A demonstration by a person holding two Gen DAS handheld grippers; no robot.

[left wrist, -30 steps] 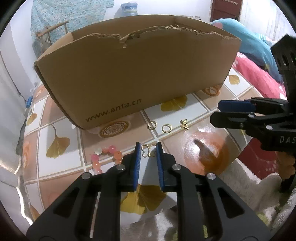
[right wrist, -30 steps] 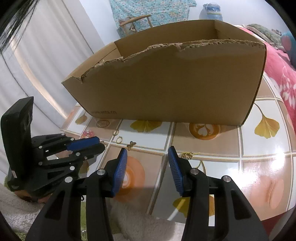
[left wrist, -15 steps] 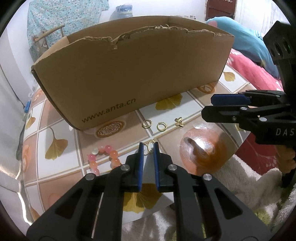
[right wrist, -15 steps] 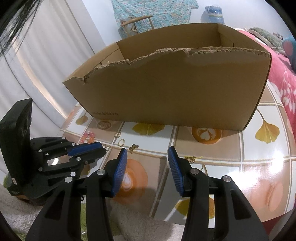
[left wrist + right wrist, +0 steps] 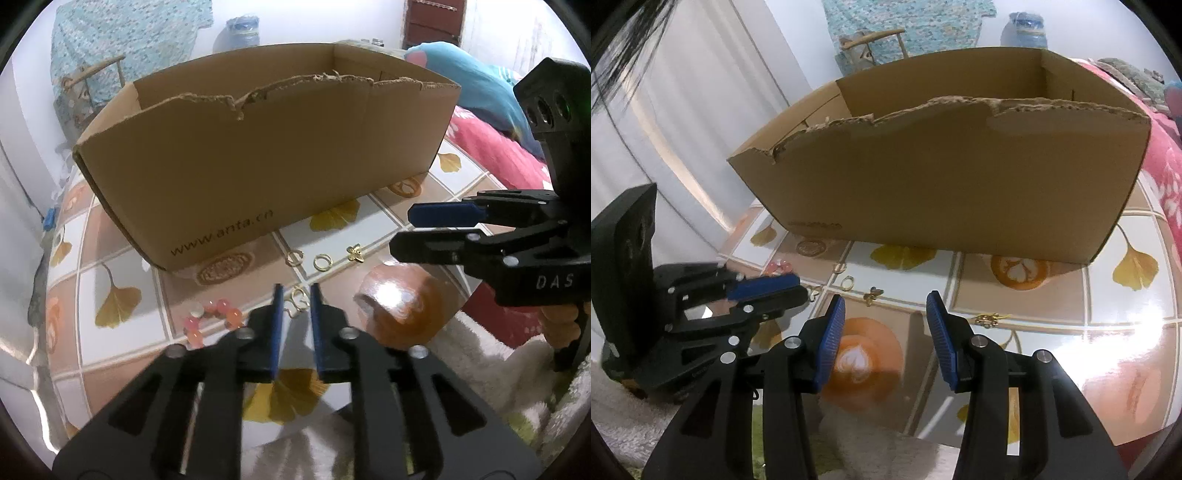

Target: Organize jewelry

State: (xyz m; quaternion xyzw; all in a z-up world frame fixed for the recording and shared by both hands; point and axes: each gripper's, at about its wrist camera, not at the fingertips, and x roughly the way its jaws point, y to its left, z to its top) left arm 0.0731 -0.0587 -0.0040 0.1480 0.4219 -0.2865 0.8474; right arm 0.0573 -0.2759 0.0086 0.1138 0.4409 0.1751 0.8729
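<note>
On the tiled table lie two gold rings, a gold butterfly charm and a pink bead bracelet, all in front of the cardboard box. My left gripper points down at a small gold looped charm. Its jaws are opening, and the charm lies between the blue pads with a gap on each side. My right gripper stands open and holds nothing, hovering over the table to the right. A gold chain piece lies just right of it.
The tall open box fills the back of the table. A white fluffy cloth lies along the near edge. Red bedding and a blue cushion sit beyond the table at the right.
The left jaws narrowed around the gold looped charm half a second ago and have now spread apart again. The right gripper has kept its place and opening.
</note>
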